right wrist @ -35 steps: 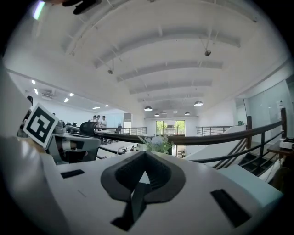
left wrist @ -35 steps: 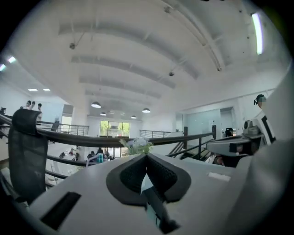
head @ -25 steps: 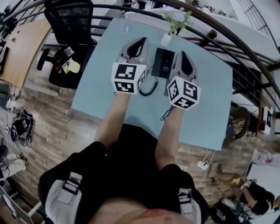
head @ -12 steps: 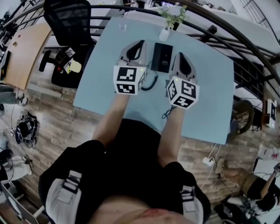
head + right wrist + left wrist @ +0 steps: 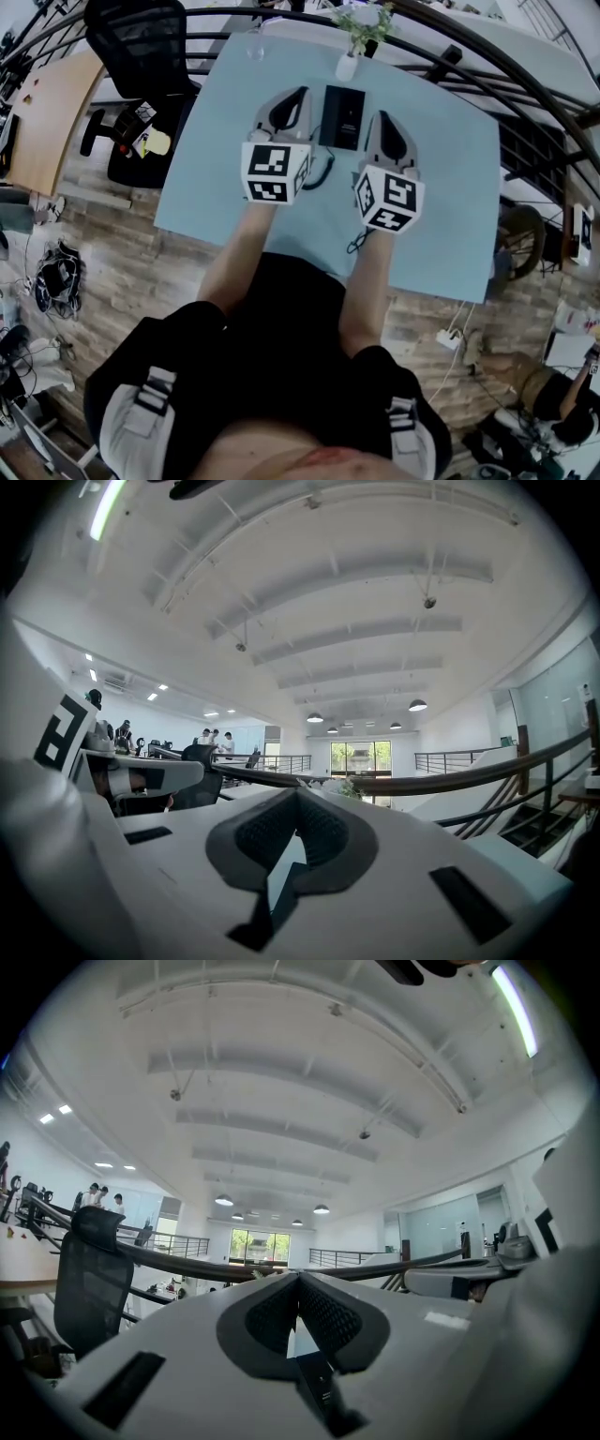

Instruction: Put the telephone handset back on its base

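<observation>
A person stands at a light blue desk (image 5: 441, 206) and holds a gripper in each hand. Both arms reach out over the desk.

The black phone (image 5: 339, 117) lies flat on the desk, near the far edge. It is between the two grippers. It looks like one dark block from the head view, and it is too small to tell if the handset is on the base. A curly black cord (image 5: 322, 172) runs from the phone's left side back toward the person. It ends close to the left gripper's marker cube.

The left gripper (image 5: 301, 91) is just to the left of the phone. In the left gripper view its jaws (image 5: 298, 1276) are closed, with the tips together and nothing between them. It points out over the desk at the room beyond.

The right gripper (image 5: 384, 115) is just to the right of the phone. In the right gripper view its jaws (image 5: 298, 792) are closed too, and they hold nothing.

A small white pot (image 5: 347, 67) with a green plant (image 5: 364, 21) stands behind the phone, at the far edge of the desk. A black chair (image 5: 139, 45) stands off to the left of the desk, on the wood floor (image 5: 112, 262). A dark curved rail (image 5: 525, 89) runs past the far side of the desk
</observation>
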The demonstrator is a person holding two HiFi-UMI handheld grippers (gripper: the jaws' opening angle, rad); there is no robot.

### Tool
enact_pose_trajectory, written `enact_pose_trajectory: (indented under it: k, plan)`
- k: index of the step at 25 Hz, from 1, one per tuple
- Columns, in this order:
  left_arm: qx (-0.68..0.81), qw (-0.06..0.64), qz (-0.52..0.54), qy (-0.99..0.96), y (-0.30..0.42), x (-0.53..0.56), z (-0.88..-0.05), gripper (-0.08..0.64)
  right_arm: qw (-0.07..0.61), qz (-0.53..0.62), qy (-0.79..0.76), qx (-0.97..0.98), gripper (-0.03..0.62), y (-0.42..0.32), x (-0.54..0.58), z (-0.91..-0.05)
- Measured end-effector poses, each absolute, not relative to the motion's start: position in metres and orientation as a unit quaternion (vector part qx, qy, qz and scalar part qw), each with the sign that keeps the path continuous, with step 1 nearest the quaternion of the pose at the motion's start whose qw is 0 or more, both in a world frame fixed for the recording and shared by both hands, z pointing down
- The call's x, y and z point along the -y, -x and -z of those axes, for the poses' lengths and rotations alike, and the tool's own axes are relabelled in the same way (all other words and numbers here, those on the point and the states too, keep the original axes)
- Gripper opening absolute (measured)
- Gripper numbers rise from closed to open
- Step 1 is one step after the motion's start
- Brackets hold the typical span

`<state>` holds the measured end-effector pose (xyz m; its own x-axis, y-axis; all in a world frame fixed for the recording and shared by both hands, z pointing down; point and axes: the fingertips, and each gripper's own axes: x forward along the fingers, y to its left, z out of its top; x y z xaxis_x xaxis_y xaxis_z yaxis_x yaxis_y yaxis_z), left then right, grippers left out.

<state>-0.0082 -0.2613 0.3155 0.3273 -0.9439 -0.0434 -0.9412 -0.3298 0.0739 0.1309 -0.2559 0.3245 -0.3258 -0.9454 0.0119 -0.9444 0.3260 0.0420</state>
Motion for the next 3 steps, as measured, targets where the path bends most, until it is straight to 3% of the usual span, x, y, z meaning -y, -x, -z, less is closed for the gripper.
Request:
enact_pose_trajectory:
  k: [3]
  plan:
    - [0.575,0.022,0.036,-0.817,0.0050,0.2615,-0.3188,0.000,0.018,0.013,-0.578,0.816,-0.011,-0.1289,0.2581,-0.3258]
